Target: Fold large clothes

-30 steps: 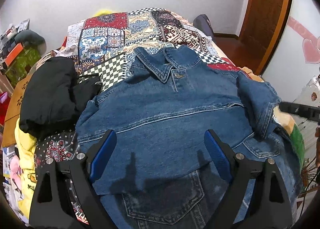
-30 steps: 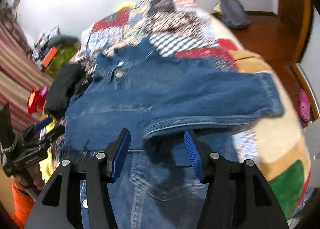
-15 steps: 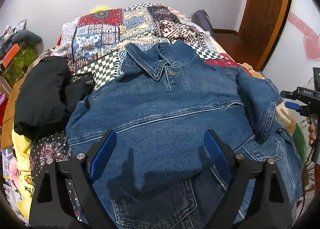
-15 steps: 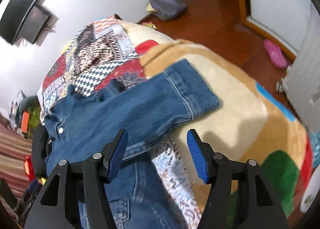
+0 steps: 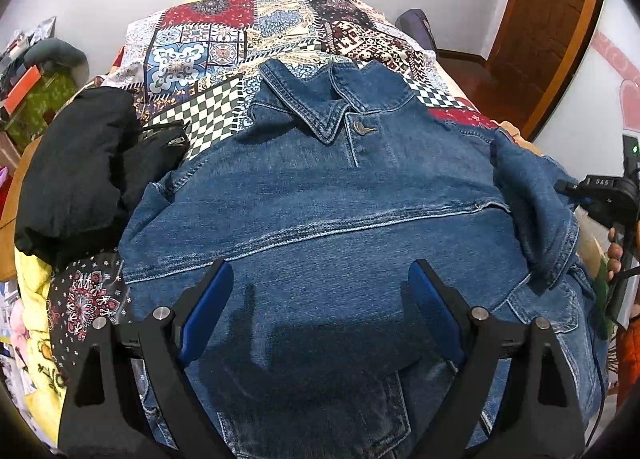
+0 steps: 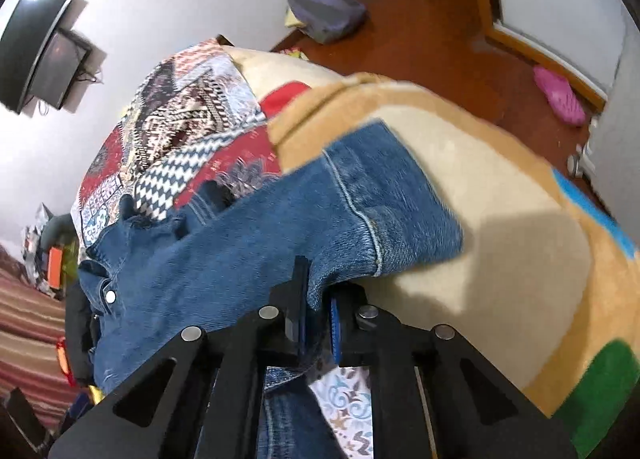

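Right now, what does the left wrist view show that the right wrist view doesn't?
Only the left wrist view shows the denim jacket's collar and buttoned front, and the open left gripper above it.

Only the right wrist view shows the right gripper, which has just been closing, shut on the sleeve near its cuff, plus a pink slipper on the floor.

Both show the jacket, the patchwork bedspread and a black garment.

The bed (image 5: 448,99) wore a patchwork cover (image 5: 192,55) of red, blue and checked squares. A blue denim jacket (image 5: 320,211) lay spread flat on it (collar toward the far wall). A black garment (image 5: 68,167) sat bunched just beside the jacket. A tan blanket (image 6: 500,199) covered the bed's other side.
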A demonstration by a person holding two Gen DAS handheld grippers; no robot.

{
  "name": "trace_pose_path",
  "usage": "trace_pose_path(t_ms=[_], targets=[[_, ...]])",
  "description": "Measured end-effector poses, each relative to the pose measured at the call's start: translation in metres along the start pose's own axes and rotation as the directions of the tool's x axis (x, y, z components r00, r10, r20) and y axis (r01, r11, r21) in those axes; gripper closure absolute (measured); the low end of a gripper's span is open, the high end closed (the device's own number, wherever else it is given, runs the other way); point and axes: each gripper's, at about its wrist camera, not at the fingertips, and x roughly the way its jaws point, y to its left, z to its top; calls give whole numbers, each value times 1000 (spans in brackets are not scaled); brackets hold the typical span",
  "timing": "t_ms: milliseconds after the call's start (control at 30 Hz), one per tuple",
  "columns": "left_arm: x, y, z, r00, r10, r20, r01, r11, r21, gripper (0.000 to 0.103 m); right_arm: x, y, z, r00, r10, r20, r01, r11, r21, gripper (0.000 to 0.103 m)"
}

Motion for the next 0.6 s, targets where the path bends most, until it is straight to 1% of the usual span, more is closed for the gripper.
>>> trace_pose_path(t_ms=[100,233,333,367,467,500,567,600], targets=[[-8,1,1,1000,-4,15,4,1000,1,14,-18,17,7,998,-11,60,16,997,-81,97],[-25,5,4,998,-1,58,1,1000,4,14,-50,56,18,989,64,131,-41,984,-171,97],[-42,12,6,995,2,95,-2,1000,-2,14,-82,95,21,973,149,177,-101,962,-254,97],[-48,16,7,994,4,109,-4,1000,-7,14,-95,115,21,963,190,191,-129,947,-296,97],[-68,29,9,989,7,150,-3,1000,-30,14,-114,158,12,944,276,181,-190,903,-384,97],[-76,35,9,987,1,163,5,999,-41,14,-119,177,7,938,305,168,-212,882,-420,97],[-90,49,8,982,-6,191,19,997,-70,14,-122,206,-6,930,342,131,-243,844,-478,97],[-96,56,7,980,-8,201,26,996,-84,14,-121,215,-12,929,352,117,-252,831,-495,97]])
